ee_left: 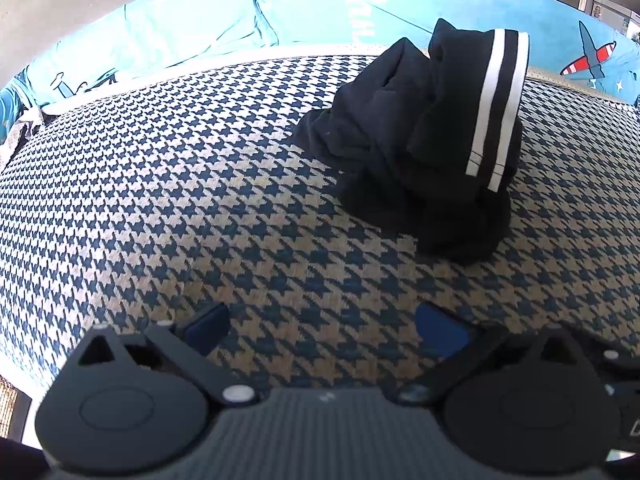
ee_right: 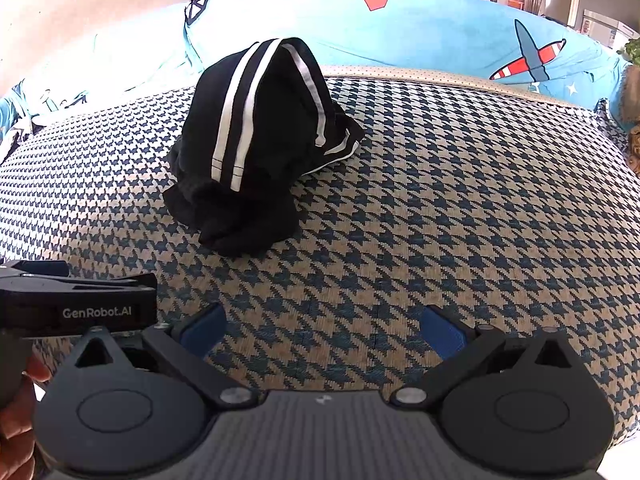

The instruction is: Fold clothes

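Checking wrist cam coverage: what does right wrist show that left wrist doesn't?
Only right wrist: the left gripper's body with its GenRobot.AI label, the hand holding it, and a second striped edge of the garment. Only left wrist: the garment's crumpled plain side. Both: black striped garment bunched on the houndstooth cover, blue cartoon bedding behind it, and open jaws.

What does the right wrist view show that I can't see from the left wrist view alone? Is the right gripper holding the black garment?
Observer: No. The right gripper is open, its blue fingers apart over bare houndstooth cover, short of the black garment.
Operator: More white stripes on its far side?
Observer: Yes, another stripe runs down its right flank to a white-edged hem.
Operator: Where is my left gripper?
Observer: Its body, labelled GenRobot.AI, shows at the right view's left edge, a hand below it.
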A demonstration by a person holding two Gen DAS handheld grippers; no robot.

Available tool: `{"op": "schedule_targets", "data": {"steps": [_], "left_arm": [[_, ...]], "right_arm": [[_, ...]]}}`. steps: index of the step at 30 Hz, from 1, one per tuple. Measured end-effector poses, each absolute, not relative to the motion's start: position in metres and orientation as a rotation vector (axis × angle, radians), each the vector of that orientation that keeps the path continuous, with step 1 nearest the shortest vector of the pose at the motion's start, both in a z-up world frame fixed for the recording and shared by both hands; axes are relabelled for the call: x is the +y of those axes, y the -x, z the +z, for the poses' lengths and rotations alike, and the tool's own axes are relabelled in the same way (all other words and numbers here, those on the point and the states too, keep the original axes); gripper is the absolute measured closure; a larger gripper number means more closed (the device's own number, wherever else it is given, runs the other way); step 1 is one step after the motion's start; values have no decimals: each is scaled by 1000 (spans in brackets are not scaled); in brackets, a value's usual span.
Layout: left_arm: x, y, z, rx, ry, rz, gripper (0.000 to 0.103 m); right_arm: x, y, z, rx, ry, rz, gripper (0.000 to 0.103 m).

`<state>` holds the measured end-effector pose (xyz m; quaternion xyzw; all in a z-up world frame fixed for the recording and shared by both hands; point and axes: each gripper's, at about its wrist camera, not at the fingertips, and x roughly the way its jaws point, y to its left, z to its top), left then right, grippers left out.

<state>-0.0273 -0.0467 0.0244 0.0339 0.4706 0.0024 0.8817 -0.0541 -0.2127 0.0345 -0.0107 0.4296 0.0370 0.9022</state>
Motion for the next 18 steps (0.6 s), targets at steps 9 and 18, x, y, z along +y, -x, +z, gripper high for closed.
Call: {"op": "schedule_targets", "data": {"steps": [9, 18], "left_arm": [[-48, 27, 24, 980, -71, 11, 0], [-48, 27, 23, 980, -71, 13, 0]], "right_arm": [[-213, 55, 34, 890, 17, 75, 0], [-213, 55, 34, 894, 16, 75, 0]]}}
